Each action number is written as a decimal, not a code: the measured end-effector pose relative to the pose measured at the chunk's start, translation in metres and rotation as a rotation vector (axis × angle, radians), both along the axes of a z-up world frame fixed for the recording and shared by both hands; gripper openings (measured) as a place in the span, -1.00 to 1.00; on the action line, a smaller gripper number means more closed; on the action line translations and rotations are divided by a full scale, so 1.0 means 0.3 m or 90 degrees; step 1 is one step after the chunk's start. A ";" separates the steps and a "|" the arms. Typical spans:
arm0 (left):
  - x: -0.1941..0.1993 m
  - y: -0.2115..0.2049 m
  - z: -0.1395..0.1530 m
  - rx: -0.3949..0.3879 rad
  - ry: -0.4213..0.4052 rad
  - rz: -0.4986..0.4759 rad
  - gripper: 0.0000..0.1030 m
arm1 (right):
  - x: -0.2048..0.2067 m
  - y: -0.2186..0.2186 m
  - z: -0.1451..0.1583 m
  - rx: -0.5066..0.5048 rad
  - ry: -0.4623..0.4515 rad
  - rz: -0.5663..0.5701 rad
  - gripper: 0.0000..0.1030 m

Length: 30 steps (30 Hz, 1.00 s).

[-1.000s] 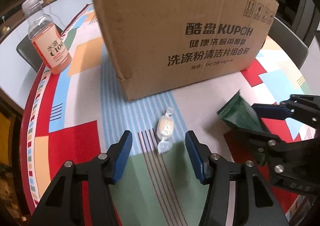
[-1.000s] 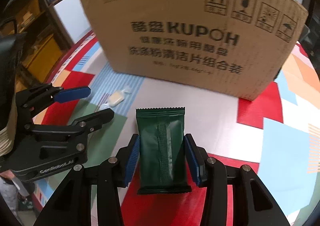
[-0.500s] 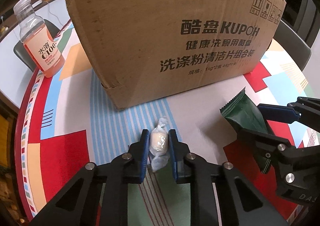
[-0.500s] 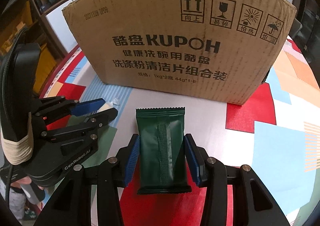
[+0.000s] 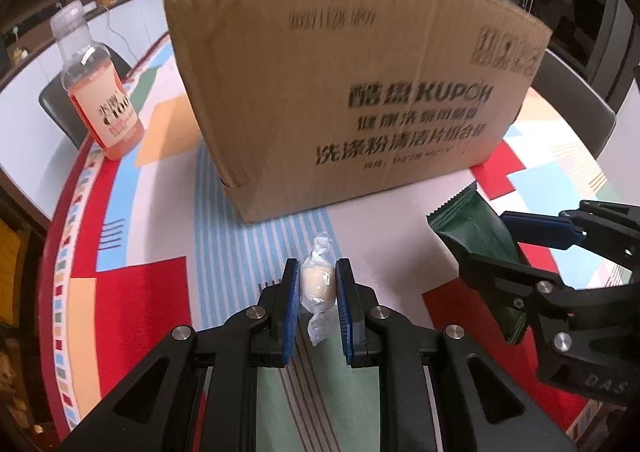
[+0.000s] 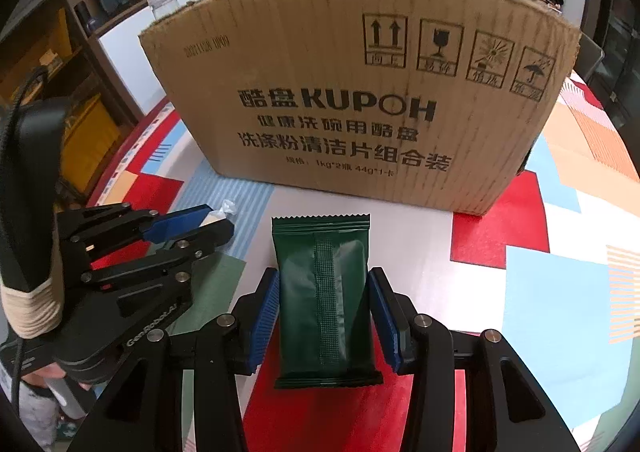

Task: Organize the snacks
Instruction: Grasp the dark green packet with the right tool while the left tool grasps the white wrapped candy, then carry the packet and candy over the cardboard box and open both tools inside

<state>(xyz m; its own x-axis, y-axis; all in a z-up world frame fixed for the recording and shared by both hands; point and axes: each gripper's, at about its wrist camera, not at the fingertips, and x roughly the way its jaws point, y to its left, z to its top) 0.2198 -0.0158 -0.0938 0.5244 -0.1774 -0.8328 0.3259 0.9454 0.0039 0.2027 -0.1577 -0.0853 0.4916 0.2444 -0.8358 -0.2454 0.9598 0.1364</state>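
Note:
A small wrapped candy, pale in clear twisted film, sits pinched between the blue pads of my left gripper, lifted a little off the tablecloth. The right gripper is shut on a dark green snack packet, which stands upright between its pads. In the left wrist view the same green packet and the right gripper appear at the right. The right wrist view has the left gripper at its left with the candy's wrapper tip poking out. A large cardboard box stands just behind both.
An orange drink bottle stands on the table's far left edge. The round table carries a colourful patterned cloth. Dark chairs sit behind the table, and shelves and a counter fill the background. A person's hand holds the left gripper.
My left gripper closed on the candy, which lay loose between open jaws a second ago, and then rose with it. The right gripper kept its hold on the green packet.

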 end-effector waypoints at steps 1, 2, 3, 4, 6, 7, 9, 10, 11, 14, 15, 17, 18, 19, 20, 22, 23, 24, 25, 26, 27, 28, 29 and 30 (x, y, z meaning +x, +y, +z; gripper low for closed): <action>-0.012 0.001 0.018 -0.001 -0.009 0.001 -0.63 | -0.003 -0.002 0.006 0.002 -0.002 -0.001 -0.11; -0.023 0.003 0.034 -0.004 -0.017 0.002 -0.63 | -0.009 -0.008 0.019 0.005 -0.007 -0.002 -0.11; -0.035 0.004 0.043 -0.006 -0.024 0.003 -0.63 | -0.014 -0.011 0.029 0.007 -0.010 -0.002 -0.11; -0.049 0.007 0.061 -0.009 -0.032 0.004 -0.63 | -0.019 -0.015 0.039 0.009 -0.014 -0.003 -0.11; -0.069 0.012 0.090 -0.011 -0.046 0.005 -0.63 | -0.033 -0.024 0.064 0.014 -0.024 -0.004 -0.11; -0.076 0.005 0.104 -0.012 -0.052 0.005 -0.63 | -0.040 -0.029 0.078 0.016 -0.029 -0.005 -0.11; -0.092 0.007 0.135 -0.018 -0.067 0.007 -0.63 | -0.051 -0.036 0.104 0.019 -0.041 -0.007 -0.11; -0.099 0.008 0.148 -0.020 -0.072 0.008 -0.63 | -0.057 -0.040 0.117 0.019 -0.048 -0.008 -0.11; -0.110 0.010 0.170 -0.026 -0.082 0.010 -0.63 | -0.067 -0.044 0.136 0.019 -0.057 -0.010 -0.11; -0.126 0.012 0.214 -0.036 -0.100 0.010 -0.63 | -0.085 -0.062 0.186 0.021 -0.080 -0.014 -0.11; -0.132 0.011 0.235 -0.039 -0.110 0.009 -0.63 | -0.090 -0.066 0.201 0.021 -0.088 -0.015 -0.11; -0.138 0.009 0.271 -0.044 -0.126 0.006 -0.63 | -0.100 -0.068 0.235 0.023 -0.106 -0.017 -0.11; -0.140 0.007 0.287 -0.045 -0.135 0.004 -0.63 | -0.106 -0.071 0.252 0.025 -0.115 -0.017 -0.11; -0.140 0.006 0.301 -0.045 -0.140 0.003 -0.63 | -0.111 -0.075 0.274 0.027 -0.125 -0.017 -0.11; -0.138 0.006 0.317 -0.045 -0.148 0.003 -0.63 | -0.114 -0.068 0.283 0.028 -0.132 -0.017 -0.11; -0.138 0.001 0.359 -0.049 -0.168 0.002 -0.63 | -0.113 -0.060 0.316 0.029 -0.150 -0.015 -0.11; -0.134 0.002 0.368 -0.050 -0.173 0.002 -0.63 | -0.114 -0.062 0.339 0.030 -0.162 -0.015 -0.11; -0.130 -0.001 0.388 -0.052 -0.183 0.003 -0.63 | -0.112 -0.062 0.351 0.032 -0.169 -0.016 -0.11; -0.124 -0.004 0.405 -0.054 -0.191 0.003 -0.63 | -0.111 -0.062 0.366 0.033 -0.176 -0.016 -0.11; -0.119 -0.005 0.422 -0.055 -0.198 0.002 -0.63 | -0.107 -0.065 0.386 0.034 -0.187 -0.017 -0.11; -0.115 -0.007 0.435 -0.055 -0.205 0.003 -0.63 | -0.105 -0.062 0.397 0.033 -0.193 -0.017 -0.11; -0.113 -0.009 0.448 -0.055 -0.211 0.003 -0.63 | -0.100 -0.064 0.415 0.034 -0.202 -0.018 -0.11; -0.108 -0.011 0.462 -0.055 -0.217 0.003 -0.63 | -0.096 -0.064 0.423 0.034 -0.209 -0.019 -0.11; -0.101 -0.012 0.476 -0.056 -0.222 0.003 -0.63 | -0.088 -0.065 0.438 0.034 -0.216 -0.020 -0.11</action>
<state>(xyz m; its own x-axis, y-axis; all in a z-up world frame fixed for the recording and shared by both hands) 0.1897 -0.0195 0.0490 0.7756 -0.2374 -0.5848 0.3146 0.9487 0.0322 0.1764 -0.1772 0.0460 0.7472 0.2642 -0.6099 -0.2557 0.9612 0.1032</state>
